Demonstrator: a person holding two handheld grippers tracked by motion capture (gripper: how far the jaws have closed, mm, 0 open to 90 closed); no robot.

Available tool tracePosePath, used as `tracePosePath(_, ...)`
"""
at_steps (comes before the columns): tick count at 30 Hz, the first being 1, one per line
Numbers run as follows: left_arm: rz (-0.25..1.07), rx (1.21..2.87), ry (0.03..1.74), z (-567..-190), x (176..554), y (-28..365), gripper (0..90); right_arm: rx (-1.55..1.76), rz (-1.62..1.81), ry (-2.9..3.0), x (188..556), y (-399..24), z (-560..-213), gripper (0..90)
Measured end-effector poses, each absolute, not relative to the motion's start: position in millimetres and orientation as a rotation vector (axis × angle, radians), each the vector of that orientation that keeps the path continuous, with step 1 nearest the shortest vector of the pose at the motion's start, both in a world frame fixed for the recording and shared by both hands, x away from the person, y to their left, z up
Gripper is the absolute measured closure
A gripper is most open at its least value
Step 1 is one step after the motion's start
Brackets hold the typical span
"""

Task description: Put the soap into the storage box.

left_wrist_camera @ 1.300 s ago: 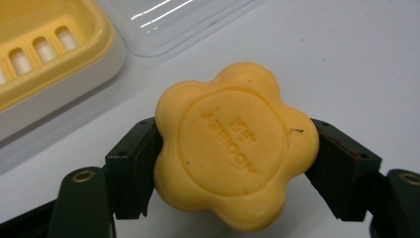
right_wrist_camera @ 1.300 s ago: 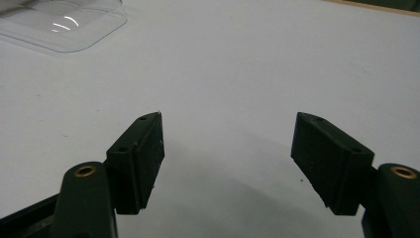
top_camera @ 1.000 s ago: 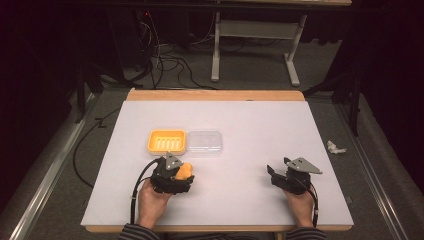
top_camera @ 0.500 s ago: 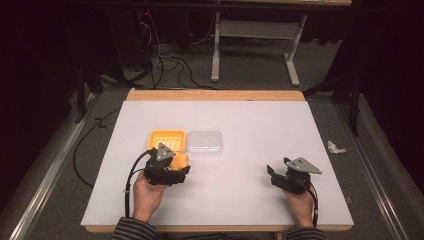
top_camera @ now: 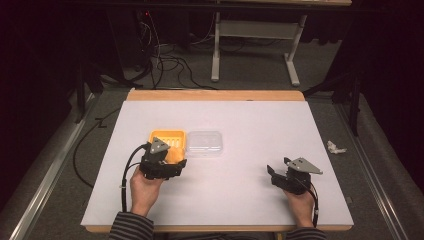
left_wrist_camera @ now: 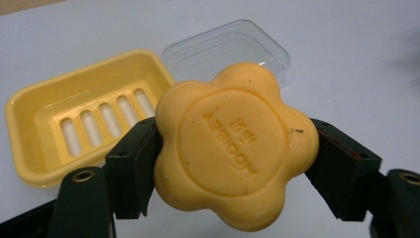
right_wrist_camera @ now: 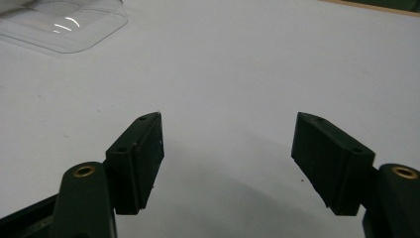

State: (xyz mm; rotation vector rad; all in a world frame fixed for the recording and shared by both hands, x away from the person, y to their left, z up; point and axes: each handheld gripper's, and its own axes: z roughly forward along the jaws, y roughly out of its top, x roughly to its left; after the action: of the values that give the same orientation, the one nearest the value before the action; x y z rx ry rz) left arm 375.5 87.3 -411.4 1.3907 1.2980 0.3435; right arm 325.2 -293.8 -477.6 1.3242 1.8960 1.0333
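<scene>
Currently we are carrying: one flower-shaped soap (left_wrist_camera: 233, 151), clamped in left gripper (left_wrist_camera: 233, 163), hovering beside yellow dish (left_wrist_camera: 74, 124). Right gripper (right_wrist_camera: 228, 163) is idling, jaws apart. Remaining, we judge: seating soap, fitting clear lid (left_wrist_camera: 233, 47).

The left hand-held gripper (top_camera: 176, 165) has travelled away from the person across the desk (top_camera: 250, 125), rising a little, carrying the flower-shaped orange soap (left_wrist_camera: 233, 148) clamped between its jaws. It now overlaps the near edge of the yellow soap dish (top_camera: 170, 137), where before it sat well short of it.
</scene>
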Motion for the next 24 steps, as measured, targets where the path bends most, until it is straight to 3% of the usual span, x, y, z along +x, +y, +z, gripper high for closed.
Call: tracePosePath(24,0.399,1.325,1.37,-407,416,106,27.8,1.323,1.031,1.896,325,-293,-478,29.0)
